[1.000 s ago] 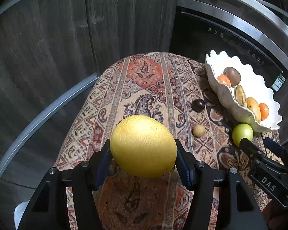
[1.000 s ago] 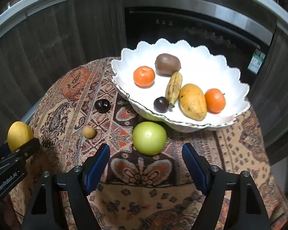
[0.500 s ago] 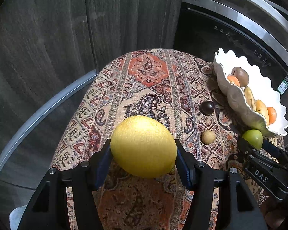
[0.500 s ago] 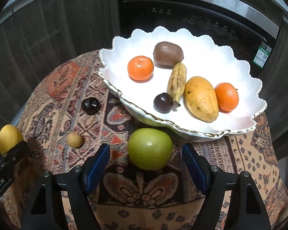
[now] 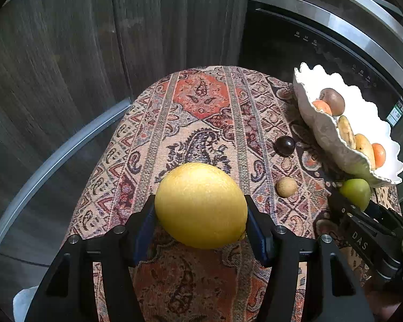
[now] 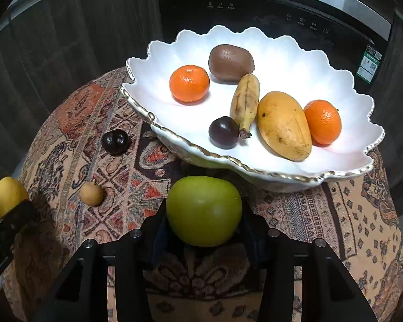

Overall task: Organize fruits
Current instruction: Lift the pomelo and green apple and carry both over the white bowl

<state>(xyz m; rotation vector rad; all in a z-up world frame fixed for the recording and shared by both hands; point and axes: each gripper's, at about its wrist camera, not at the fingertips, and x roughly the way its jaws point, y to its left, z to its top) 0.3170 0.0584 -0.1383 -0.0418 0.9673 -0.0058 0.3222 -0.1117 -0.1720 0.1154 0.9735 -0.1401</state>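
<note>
Paisley cloth (image 6: 335, 214), woven in rust, cream and dark stripes, covers the rounded table. Near its far right edge sits a white bowl (image 6: 282, 61) — glossy, scalloped like a shell, with a gilt rim. Inside lie two dimpled oranges (image 6: 189, 83), a fuzzy brown kiwi (image 6: 231, 61), a small spotted banana (image 6: 245, 100), a smooth yellow mango (image 6: 283, 124) and a dark round plum (image 6: 224, 132).

On the cloth left of the bowl rest a second plum (image 6: 115, 141), shiny and near black, and a small tan ball of a fruit (image 6: 92, 193), matte-skinned, nearer the front edge.

The left gripper (image 5: 201, 224) is clamped on a lemon (image 5: 201, 205) — large, oval, pebbled yellow peel — its blue pads pressed to both sides, above the front middle of the table. The right gripper (image 6: 204, 224) has just been closing, and its jaws now press on a smooth green apple (image 6: 203, 210) sitting just in front of the bowl's near rim.

Seen from the left wrist, the right gripper's black body bears the white letters "DAS". Behind the table stand dark wood-grain panels and a black appliance (image 6: 268, 13) with a brushed steel band, small white touch icons and a green sticker (image 6: 370, 63) too small to read.
</note>
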